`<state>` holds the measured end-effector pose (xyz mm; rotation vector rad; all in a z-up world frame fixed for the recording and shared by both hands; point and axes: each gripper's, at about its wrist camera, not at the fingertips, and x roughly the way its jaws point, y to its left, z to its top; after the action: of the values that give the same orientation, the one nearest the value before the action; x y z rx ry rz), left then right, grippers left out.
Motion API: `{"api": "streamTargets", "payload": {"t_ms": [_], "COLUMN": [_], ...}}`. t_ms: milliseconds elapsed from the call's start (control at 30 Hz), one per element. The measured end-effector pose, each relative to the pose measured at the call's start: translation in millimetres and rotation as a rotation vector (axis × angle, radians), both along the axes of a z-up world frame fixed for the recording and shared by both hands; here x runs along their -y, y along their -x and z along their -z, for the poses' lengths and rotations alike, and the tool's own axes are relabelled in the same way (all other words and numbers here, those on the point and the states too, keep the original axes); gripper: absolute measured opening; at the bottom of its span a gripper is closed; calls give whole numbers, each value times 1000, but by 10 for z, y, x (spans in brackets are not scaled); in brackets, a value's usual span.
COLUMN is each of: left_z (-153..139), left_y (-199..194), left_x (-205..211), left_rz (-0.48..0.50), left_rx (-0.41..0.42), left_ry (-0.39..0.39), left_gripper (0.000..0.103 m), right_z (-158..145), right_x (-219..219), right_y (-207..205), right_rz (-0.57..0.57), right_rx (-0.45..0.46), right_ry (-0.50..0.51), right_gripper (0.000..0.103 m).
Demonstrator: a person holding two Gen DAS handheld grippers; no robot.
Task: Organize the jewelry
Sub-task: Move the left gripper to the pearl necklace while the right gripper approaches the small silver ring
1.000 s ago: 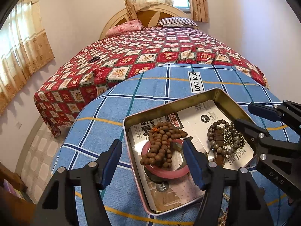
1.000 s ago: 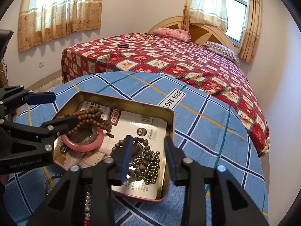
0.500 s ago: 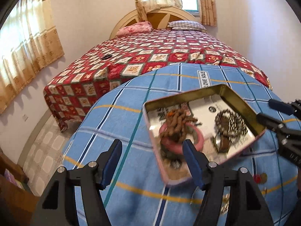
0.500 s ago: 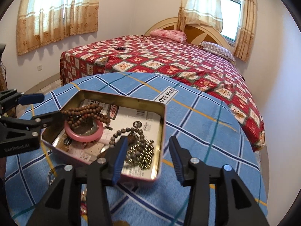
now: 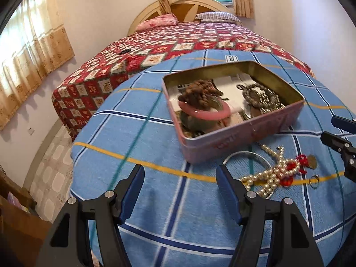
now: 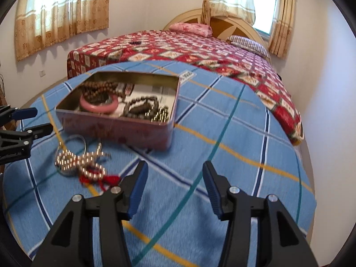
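Observation:
A pink tin box (image 5: 242,136) (image 6: 115,131) stands on the blue plaid cloth. It holds a pink bangle (image 5: 204,112) (image 6: 99,106), brown wooden beads (image 5: 198,94) and dark bead strings (image 5: 262,95) (image 6: 144,110). In front of the box lie a pearl necklace (image 5: 270,174) (image 6: 82,159) with red thread, a clear bangle (image 5: 247,155) and a small ring (image 5: 314,179). My left gripper (image 5: 180,188) is open and empty, low over the cloth, left of the pearls. My right gripper (image 6: 174,183) is open and empty, right of the pearls.
The round table (image 6: 244,133) with the blue cloth ends close on all sides. A bed with a red patterned cover (image 5: 178,42) stands behind it. Tiled floor (image 5: 49,162) lies at the left. Curtained windows line the walls.
Both grippers have pulled back and down from over the box. The loose pearls, bangle and ring in front of the box have come into view.

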<state>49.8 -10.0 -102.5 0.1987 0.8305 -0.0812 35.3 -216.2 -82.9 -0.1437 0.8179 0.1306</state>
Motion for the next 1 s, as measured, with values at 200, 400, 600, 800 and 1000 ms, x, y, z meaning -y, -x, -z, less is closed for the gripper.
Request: {"api": "streamTargets", "payload": {"t_ms": [200, 400, 600, 800, 1000], "left_z": [88, 146, 206, 207, 212], "left_y": [-63, -129, -146, -106, 16], "left_x": [69, 103, 101, 119, 195], "left_rz": [4, 15, 22, 46, 106], "left_rx": [-22, -33, -44, -49, -63], "left_ry": [-20, -20, -7, 19, 50], "left_gripper": [67, 67, 67, 41, 7], "right_z": [74, 95, 137, 170, 261], "right_x": [-71, -176, -257, -296, -333], "right_y": [94, 146, 180, 335, 373], "right_rz": [-31, -73, -103, -133, -150], "right_rx": [-22, -26, -43, -69, -90], "right_ry": [-6, -19, -26, -45, -59], "right_gripper": [53, 53, 53, 53, 41]}}
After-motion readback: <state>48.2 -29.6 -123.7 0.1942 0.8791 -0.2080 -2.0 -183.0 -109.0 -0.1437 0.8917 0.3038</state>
